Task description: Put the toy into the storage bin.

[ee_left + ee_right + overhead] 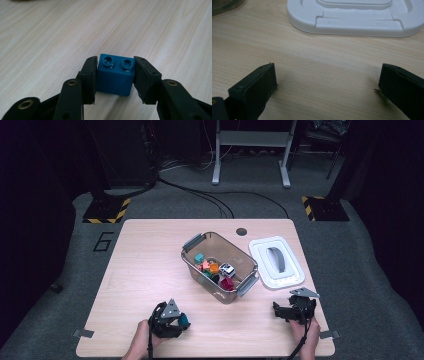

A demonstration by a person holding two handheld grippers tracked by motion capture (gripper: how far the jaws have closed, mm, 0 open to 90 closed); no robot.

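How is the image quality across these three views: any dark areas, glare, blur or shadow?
High view: the table is evenly lit, the room behind is nearly black. Left gripper view: the blue brick is sharp, with small glints on its studs; the nearest jaw parts are soft. Right gripper view: the white lid is bright but not washed out; faint shadows lie beside the jaws.
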